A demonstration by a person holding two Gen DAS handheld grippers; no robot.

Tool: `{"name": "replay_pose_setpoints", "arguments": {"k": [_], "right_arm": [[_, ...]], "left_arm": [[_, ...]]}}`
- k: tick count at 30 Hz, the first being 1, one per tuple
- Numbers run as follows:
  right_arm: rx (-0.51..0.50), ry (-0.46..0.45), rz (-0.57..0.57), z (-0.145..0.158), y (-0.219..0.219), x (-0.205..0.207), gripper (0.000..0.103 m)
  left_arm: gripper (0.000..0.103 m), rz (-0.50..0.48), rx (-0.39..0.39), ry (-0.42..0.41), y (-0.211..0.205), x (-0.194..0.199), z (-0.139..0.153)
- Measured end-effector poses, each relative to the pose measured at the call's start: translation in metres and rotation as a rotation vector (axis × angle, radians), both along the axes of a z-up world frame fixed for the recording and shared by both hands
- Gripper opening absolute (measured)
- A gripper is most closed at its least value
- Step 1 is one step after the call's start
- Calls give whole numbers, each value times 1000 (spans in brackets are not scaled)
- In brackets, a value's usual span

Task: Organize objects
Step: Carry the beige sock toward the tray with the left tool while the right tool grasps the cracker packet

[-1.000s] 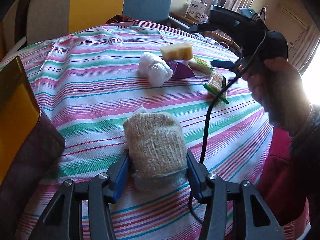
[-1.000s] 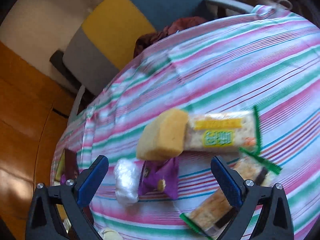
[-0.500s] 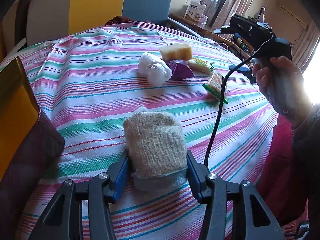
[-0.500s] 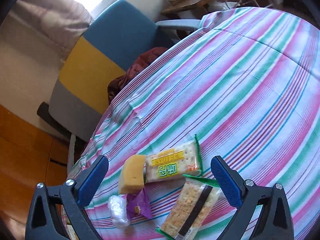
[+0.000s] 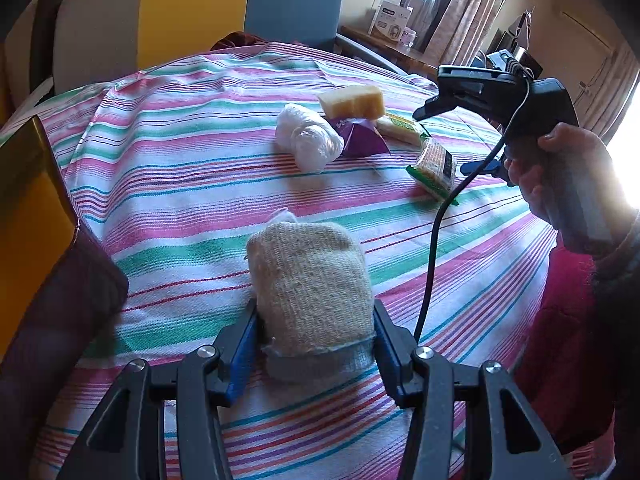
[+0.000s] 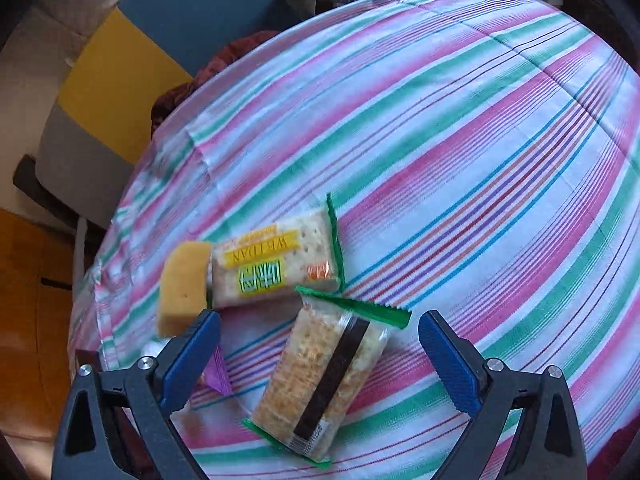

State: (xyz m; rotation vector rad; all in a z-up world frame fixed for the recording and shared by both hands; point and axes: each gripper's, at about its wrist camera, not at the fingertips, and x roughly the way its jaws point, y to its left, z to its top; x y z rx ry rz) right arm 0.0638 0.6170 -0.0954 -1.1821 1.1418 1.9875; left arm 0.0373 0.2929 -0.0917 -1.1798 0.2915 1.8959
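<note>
Knitted beige roll [image 5: 310,284] in left gripper [image 5: 314,344]

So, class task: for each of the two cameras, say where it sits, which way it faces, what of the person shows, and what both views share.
Left wrist: rides the left gripper, facing across the striped tablecloth; its fingers clamp a beige knitted bundle; the right hand shows.
Right wrist: rides the open right gripper, looking down on a cracker pack; no hand shows.
Shared: yellow sponge, both cracker packs, purple packet.
</note>
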Motion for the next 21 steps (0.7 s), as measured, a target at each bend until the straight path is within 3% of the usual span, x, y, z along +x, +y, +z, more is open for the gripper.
{"name": "replay_pose_setpoints", "arguments": {"k": [4,5,6,10,13,17,21], "right_arm": [[29,-98,74,-8,-15,-11,92],[62,-123,96,-7,-20,-14,85],[86,-142,128,-6,-26,-17,69],[210,-221,219,-5,-46,-29,43],[227,-151,270,0,-54,-35,42],[337,-227,371,-7,-73,-50,42],[312,-201,375,-8,-71,-47,45]], "left_arm": [[52,1,4,1,0,0,-1],[52,0,5,1,0,0,-1],[52,0,6,1,0,0,-1],[52,-4,3,9,0,1,0],[50,1,2,7,-1,1,2],[49,7,-4,18,-4,5,4],[49,18,4,39,-10,7,13]]}}
